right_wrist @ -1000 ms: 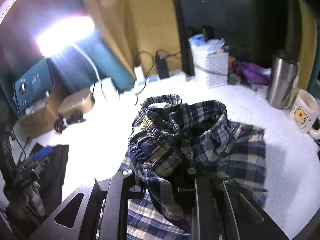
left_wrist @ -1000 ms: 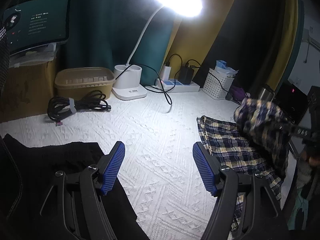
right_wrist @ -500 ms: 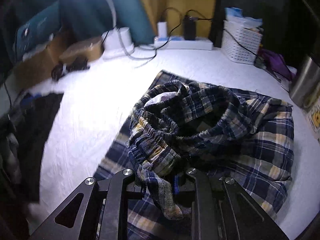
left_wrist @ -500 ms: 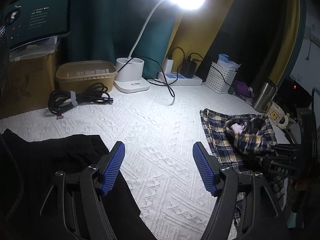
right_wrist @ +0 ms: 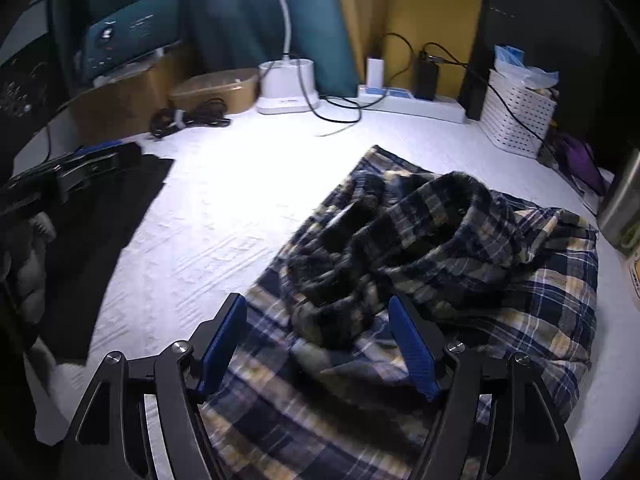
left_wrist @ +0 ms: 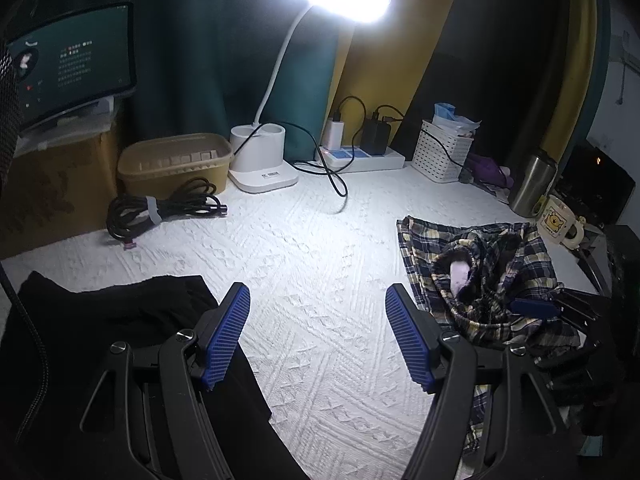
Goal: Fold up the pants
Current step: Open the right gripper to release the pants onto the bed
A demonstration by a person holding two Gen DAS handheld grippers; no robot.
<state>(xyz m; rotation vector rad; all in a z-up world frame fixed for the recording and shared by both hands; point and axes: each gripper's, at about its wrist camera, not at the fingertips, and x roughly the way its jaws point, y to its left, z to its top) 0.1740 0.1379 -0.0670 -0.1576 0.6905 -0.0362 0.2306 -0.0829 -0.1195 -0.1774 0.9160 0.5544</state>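
Your right claw (right_wrist: 316,344) is opening over the rumpled plaid pants (right_wrist: 440,264) lying on the white table (right_wrist: 224,208), pads clear of cloth. Your left claw (left_wrist: 318,336) stands apart, empty, beside black cloth (left_wrist: 120,312).

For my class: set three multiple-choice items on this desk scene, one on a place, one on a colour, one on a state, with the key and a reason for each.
1. Where do the plaid pants lie?
A. on the white cloth
B. in the basket
C. on the screen

2. What colour are the gripper pads?
A. red
B. blue
C. green

3. How are the pants?
A. flat
B. hanging
C. bunched in a heap

Key: A, white cloth shows around them; B, ribbed blue faces; C, waistband piled on the legs as the right gripper opens.
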